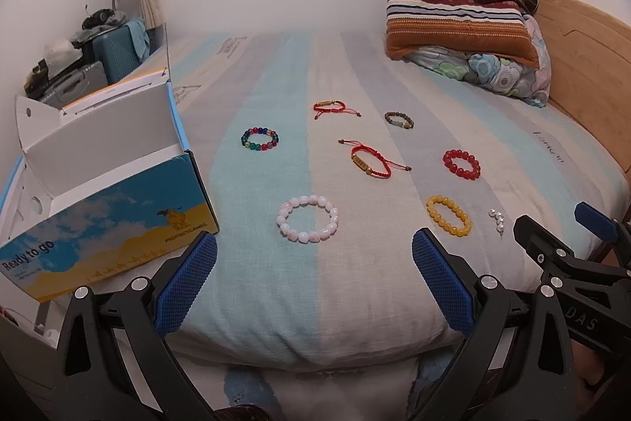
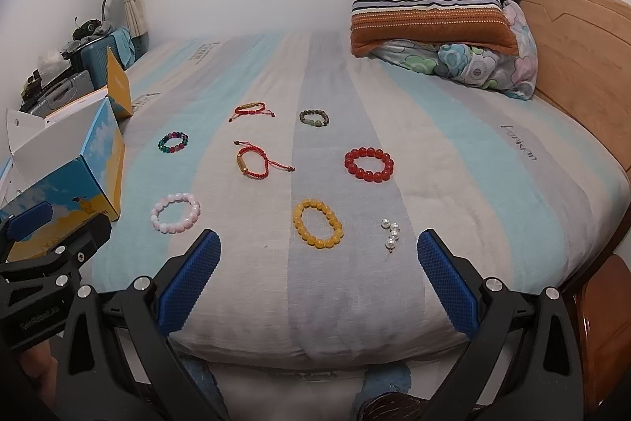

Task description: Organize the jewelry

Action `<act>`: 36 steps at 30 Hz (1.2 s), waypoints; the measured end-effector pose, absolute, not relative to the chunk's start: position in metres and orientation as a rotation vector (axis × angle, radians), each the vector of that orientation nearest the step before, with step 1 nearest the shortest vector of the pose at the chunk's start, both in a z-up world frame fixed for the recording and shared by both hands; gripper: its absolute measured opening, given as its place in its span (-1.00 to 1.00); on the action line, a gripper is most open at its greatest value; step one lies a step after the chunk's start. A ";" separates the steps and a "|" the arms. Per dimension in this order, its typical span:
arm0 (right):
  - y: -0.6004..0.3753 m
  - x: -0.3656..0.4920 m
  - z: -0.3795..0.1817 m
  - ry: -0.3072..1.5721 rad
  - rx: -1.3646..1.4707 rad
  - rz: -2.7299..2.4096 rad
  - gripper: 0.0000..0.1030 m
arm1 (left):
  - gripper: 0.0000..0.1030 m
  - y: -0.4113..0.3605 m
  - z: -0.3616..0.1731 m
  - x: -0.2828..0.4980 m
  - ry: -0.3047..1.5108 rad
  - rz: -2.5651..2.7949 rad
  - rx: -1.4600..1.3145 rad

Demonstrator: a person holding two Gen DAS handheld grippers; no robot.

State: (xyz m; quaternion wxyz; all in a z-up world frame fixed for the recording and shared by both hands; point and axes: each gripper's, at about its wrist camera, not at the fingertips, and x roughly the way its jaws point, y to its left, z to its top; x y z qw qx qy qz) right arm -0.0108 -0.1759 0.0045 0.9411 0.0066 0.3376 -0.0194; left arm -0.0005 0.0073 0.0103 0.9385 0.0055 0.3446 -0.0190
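Several bracelets lie on the striped bedspread: a pink bead bracelet (image 1: pixel 308 218) (image 2: pixel 175 212), a yellow one (image 1: pixel 448 215) (image 2: pixel 318 223), a red bead one (image 1: pixel 462 163) (image 2: pixel 369 164), a multicolour one (image 1: pixel 260 138) (image 2: pixel 173 142), a dark green-brown one (image 1: pixel 399 120) (image 2: pixel 314 118), two red cord bracelets (image 1: pixel 370 162) (image 1: pixel 331 106), and a small pearl piece (image 1: pixel 497 219) (image 2: pixel 391 234). An open blue-and-yellow shoe box (image 1: pixel 118 219) (image 2: pixel 75 192) stands at the left. My left gripper (image 1: pixel 314 249) and right gripper (image 2: pixel 319 245) are both open and empty, above the bed's near edge.
Pillows and a folded blanket (image 1: pixel 457 14) are piled at the far right by the wooden headboard (image 2: pixel 572 38). Suitcases and a desk lamp (image 1: pixel 106 46) stand beyond the bed at the left. The right gripper's body shows at the right of the left wrist view (image 1: pixel 572 251).
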 end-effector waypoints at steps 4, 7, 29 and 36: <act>-0.177 -0.011 0.005 0.688 0.017 -0.037 0.86 | 0.89 0.008 0.010 0.000 0.707 -0.039 0.012; -0.177 -0.012 0.006 0.688 0.018 -0.038 0.86 | 0.90 0.009 0.009 0.001 0.709 -0.042 0.013; -0.176 -0.011 0.009 0.682 0.016 -0.033 0.86 | 0.89 0.009 0.010 0.001 0.701 -0.039 0.015; -0.175 -0.010 0.009 0.677 0.015 -0.033 0.86 | 0.89 0.009 0.010 0.001 0.699 -0.039 0.015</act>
